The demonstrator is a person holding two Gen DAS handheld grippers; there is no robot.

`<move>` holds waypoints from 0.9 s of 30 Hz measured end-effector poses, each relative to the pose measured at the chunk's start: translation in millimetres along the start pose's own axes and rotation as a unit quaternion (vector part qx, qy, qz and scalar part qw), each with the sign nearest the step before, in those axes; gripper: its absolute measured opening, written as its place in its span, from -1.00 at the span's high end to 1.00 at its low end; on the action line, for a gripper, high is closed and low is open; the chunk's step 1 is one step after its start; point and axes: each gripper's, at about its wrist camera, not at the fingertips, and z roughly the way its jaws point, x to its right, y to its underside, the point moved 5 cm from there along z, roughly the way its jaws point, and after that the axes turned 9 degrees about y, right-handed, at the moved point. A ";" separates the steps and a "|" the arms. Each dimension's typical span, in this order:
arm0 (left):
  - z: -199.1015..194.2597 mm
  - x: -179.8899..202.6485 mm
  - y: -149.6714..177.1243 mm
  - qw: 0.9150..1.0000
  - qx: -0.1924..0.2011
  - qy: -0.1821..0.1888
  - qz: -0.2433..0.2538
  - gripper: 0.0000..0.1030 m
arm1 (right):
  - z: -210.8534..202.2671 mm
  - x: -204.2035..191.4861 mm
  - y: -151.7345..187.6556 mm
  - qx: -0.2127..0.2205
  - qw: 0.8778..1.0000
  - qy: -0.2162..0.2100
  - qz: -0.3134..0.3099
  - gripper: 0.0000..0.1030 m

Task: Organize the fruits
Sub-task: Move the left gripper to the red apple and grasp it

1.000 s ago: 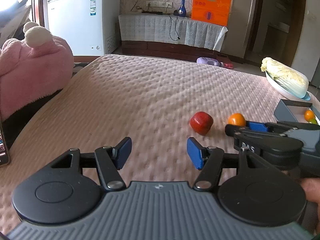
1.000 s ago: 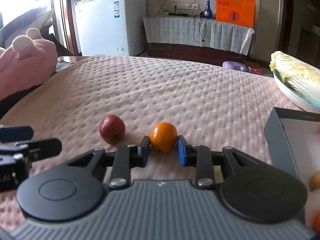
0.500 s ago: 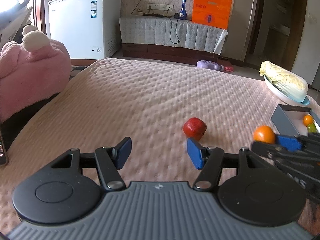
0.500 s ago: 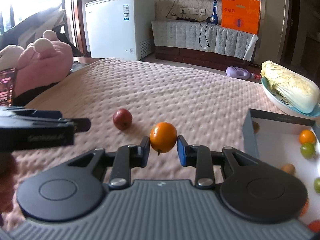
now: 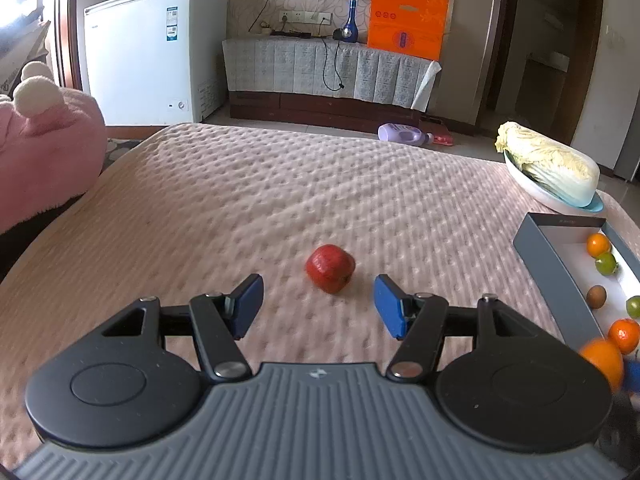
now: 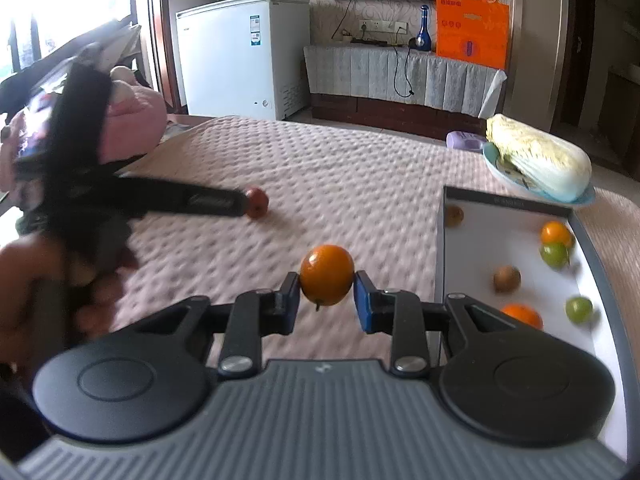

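Observation:
A red fruit (image 5: 331,268) lies on the pink quilted bed, just ahead of my left gripper (image 5: 319,307), which is open and empty with the fruit about centred beyond its blue pads. It also shows in the right wrist view (image 6: 257,201). My right gripper (image 6: 326,295) is shut on an orange (image 6: 327,274) and holds it above the bed, left of the grey box (image 6: 439,248). The orange shows blurred at the right edge of the left wrist view (image 5: 603,361). The box holds several small orange, green and brown fruits (image 6: 555,233).
A napa cabbage (image 5: 548,163) lies on a plate at the bed's far right, behind the box (image 5: 548,264). A pink plush (image 5: 44,152) sits at the left edge. A white freezer (image 5: 144,52) and a covered cabinet stand beyond the bed.
My right gripper has lifted the orange off the bed and carried it right, to beside the box. My left gripper has shifted so the red fruit lies centred ahead of its open fingers.

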 end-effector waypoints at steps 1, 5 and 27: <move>1.7 1.6 -0.2 1.000 0.000 0.000 -0.001 -0.30 | -3.3 -1.5 3.3 -0.002 1.000 -0.004 0.000 0.38; 12.7 7.5 -1.1 1.000 -0.003 -0.006 0.004 -0.30 | -7.6 -8.5 10.1 -0.007 1.000 -0.018 -0.008 0.38; 67.2 8.9 1.1 0.999 -0.024 -0.011 0.022 -0.29 | 3.5 -16.9 7.4 -0.015 0.999 -0.046 -0.008 0.38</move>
